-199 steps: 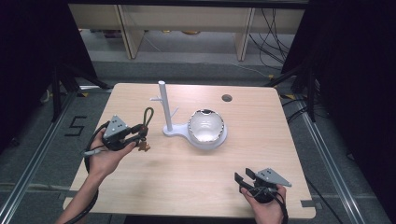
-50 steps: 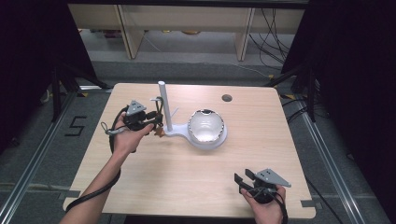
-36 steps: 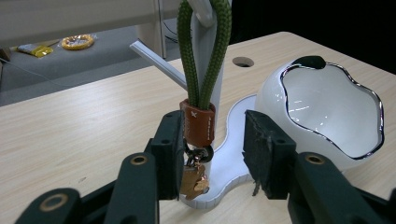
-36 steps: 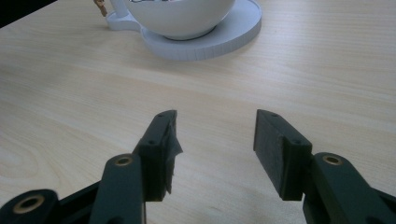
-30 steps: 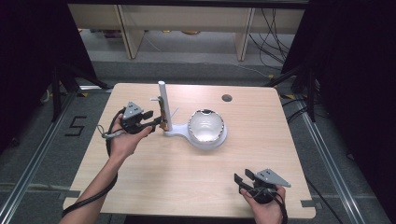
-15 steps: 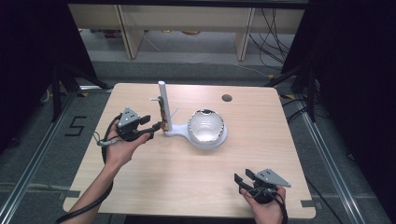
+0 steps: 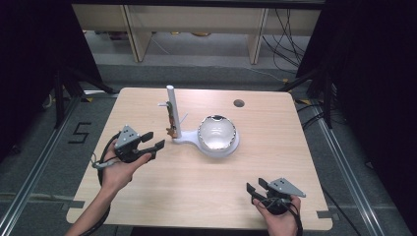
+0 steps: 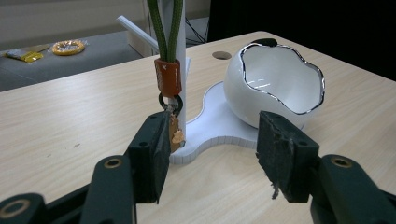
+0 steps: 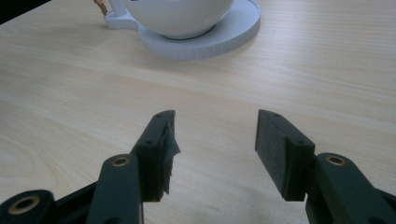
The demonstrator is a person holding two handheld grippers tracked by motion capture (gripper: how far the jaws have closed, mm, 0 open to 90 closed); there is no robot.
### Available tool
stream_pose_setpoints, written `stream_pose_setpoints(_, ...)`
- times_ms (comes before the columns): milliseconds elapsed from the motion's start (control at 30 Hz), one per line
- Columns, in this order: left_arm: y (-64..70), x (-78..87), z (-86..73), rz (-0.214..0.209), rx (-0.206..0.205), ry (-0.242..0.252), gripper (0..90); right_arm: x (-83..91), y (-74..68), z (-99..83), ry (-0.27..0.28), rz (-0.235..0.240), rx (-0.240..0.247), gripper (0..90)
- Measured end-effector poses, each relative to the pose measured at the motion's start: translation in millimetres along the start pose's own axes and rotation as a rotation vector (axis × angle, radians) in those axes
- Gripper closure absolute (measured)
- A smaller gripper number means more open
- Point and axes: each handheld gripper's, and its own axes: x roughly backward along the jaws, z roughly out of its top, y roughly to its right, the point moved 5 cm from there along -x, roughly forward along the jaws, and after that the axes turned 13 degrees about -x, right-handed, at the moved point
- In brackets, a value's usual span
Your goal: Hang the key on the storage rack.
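A dark room with a grey floor surrounds a pale wooden tabletop (image 7: 162, 196). Near its middle sits a white stand (image 7: 173, 114) with an upright post and a flat base, which carries a glossy white bowl (image 7: 217, 133) with a wavy silver rim. From the post hangs a green cord lanyard (image 8: 167, 28) with an orange clasp (image 8: 167, 77) and a small metal charm; it looks light, soft and floppy, best taken at the stiffer clasp. The left hand-held gripper (image 7: 149, 141) sits near the post, jaws wide and empty. The right hand-held gripper (image 7: 255, 190) rests well apart at the near edge, also wide and empty.
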Motion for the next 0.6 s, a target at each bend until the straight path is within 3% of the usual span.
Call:
stream_pose_setpoints(233,4.8,11.9,-13.7,-0.002,0.006,0.012,43.4,-1.0,-0.3,-0.1,0.003,0.005,-0.001,48.0)
stream_pose_setpoints(600,8.0,31.3,-50.1,0.04,0.005,-0.031,42.8,-1.6,0.2,-0.4,0.003,0.003,-0.001,47.4)
